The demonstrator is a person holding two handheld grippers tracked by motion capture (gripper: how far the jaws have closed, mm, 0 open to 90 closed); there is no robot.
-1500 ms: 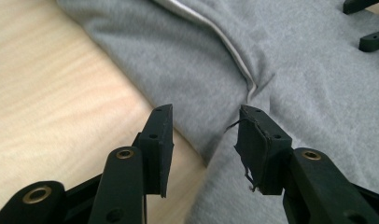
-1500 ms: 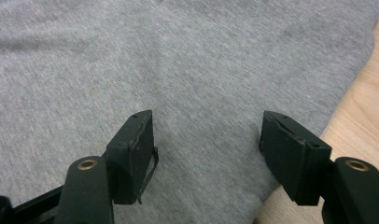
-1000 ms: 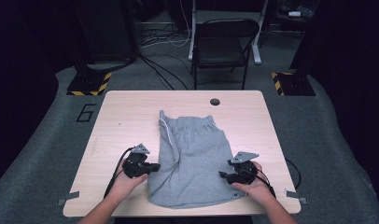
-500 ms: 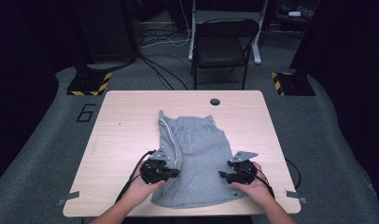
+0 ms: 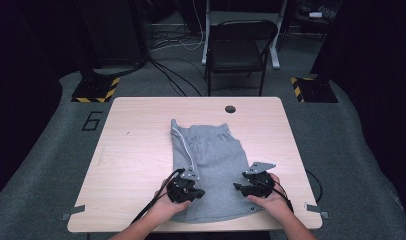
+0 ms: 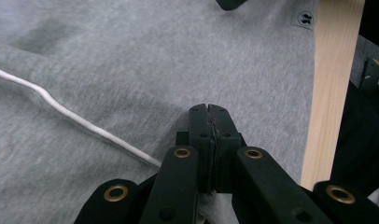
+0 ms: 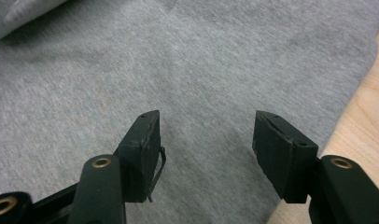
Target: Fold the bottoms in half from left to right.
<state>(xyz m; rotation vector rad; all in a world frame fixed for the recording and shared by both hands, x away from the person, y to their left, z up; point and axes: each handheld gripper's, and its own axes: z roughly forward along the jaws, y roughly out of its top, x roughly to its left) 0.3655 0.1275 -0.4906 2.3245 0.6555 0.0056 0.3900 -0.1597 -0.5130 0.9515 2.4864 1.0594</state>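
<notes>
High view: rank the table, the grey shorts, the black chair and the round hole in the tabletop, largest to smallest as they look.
1. Table
2. Grey shorts
3. Black chair, close to the shorts and farther from the camera, so this ranking is unsure
4. Round hole

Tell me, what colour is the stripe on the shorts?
White, a thin stripe on the grey shorts; the left gripper view shows it best.

Heather-grey shorts (image 5: 211, 165) with a white side stripe (image 6: 80, 122); pale wood-grain table (image 5: 136, 150); black grippers; yellow-and-black hazard stripes on floor bases (image 5: 95, 93); dark chair (image 5: 238, 50)
</notes>
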